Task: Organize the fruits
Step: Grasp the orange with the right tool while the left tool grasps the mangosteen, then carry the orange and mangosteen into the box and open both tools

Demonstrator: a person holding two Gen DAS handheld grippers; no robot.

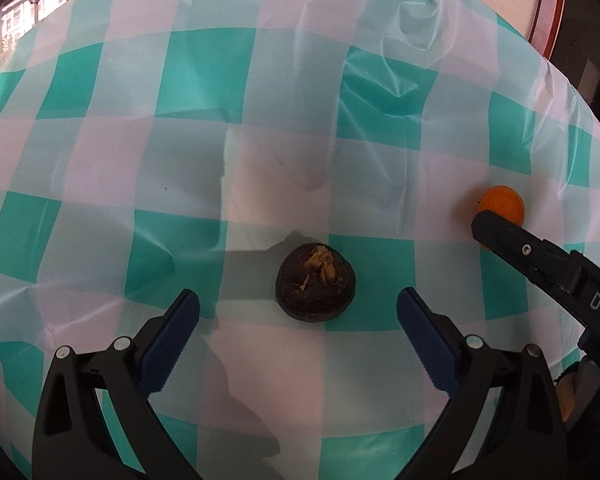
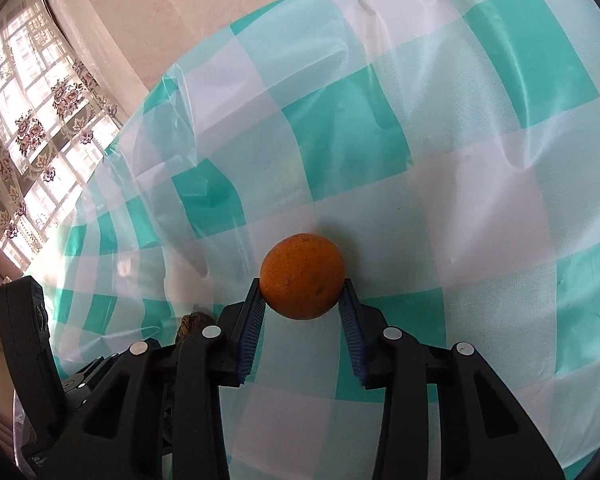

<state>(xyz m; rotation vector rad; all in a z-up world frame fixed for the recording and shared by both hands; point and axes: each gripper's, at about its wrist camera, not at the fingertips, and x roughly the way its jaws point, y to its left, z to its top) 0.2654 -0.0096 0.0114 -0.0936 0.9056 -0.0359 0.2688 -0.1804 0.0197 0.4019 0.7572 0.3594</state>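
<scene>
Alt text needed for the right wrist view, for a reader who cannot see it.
The right gripper has its jaws closed on an orange at their tips, over a teal-and-white checked tablecloth. At lower left, part of the left gripper and a dark brown fruit are partly visible; a curtained window lies behind.

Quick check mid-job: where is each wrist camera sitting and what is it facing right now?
Left wrist: behind the open left claw, facing the dark fruit on the checked tablecloth; the right claw shows at right.
Right wrist: behind the right claw, its pads against the orange; the left claw's body shows at lower left.
Shared: the orange, dark fruit and tablecloth.
</scene>
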